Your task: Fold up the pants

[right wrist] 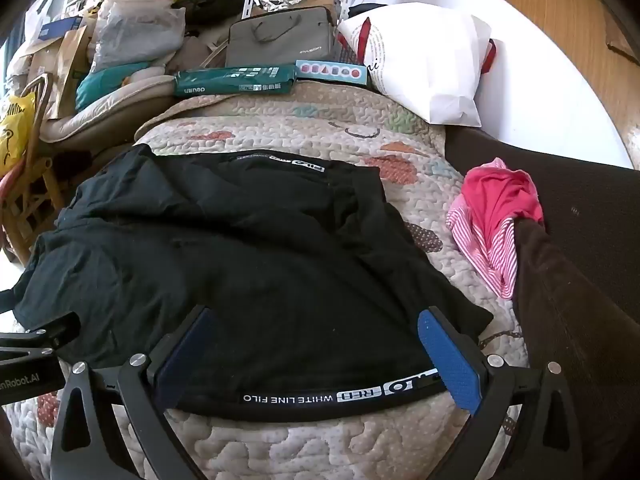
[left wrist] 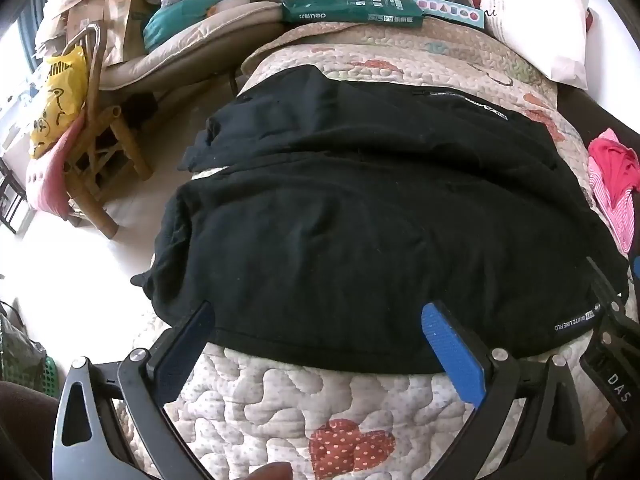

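pants (left wrist: 360, 208): plain black, white lettering on the waistband
quilt (left wrist: 280, 408): cream, dotted, with red polka-dot hearts
garment at right (right wrist: 496, 216): bright pink, with pink-and-white stripes
fingers (right wrist: 448, 360): blue ribbed pads on black arms
far box (left wrist: 352, 10): dark green
bag at left (left wrist: 60, 100): yellow, bear drawing

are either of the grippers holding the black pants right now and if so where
Neither. The left gripper and right gripper are both open over the near edge of the black pants.
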`<state>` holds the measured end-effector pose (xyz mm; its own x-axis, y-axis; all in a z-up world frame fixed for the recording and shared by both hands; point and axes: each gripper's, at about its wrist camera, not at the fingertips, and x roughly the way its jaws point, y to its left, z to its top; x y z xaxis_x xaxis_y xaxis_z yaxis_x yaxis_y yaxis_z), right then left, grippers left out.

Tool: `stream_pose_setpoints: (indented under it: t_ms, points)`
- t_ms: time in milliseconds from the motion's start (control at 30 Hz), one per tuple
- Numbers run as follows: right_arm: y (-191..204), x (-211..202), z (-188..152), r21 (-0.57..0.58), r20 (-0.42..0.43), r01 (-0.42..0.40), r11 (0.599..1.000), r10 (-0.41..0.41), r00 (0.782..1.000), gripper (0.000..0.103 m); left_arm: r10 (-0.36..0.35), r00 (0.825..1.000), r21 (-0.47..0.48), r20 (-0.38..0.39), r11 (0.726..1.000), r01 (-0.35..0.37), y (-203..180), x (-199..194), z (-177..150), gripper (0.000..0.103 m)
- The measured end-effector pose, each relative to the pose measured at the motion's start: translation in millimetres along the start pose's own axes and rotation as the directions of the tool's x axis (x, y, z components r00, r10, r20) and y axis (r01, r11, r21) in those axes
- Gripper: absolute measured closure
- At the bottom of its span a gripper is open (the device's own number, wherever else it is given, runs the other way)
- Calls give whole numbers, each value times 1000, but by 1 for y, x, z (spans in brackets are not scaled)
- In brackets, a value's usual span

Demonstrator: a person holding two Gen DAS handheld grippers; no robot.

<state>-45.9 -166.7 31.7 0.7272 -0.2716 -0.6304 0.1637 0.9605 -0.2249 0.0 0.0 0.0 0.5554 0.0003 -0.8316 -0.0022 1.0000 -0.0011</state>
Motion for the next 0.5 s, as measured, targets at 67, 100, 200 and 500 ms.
stream_pose_setpoints:
  t_ms: [67,100,200,500]
  points:
    - [1,-1,0,1,1,-1,1000,1,1000,0,0,1000,-1,-3,1000,0,0,0,0,0]
    - [2,-2,0,0,2,0,1000,0,1000,0,1,1000,-1,-4,1000,-1,0,0,-1,0]
    - [4,-5,-1,1,4,1,1000,-1,1000,0,6,1000,-2,-8,1000,-6,0,-2,-2,0]
    - [-1,0,-2,10,-3,3,1000,-3,1000,0,21,1000,6,-19,1000,-21,0,9,0,0]
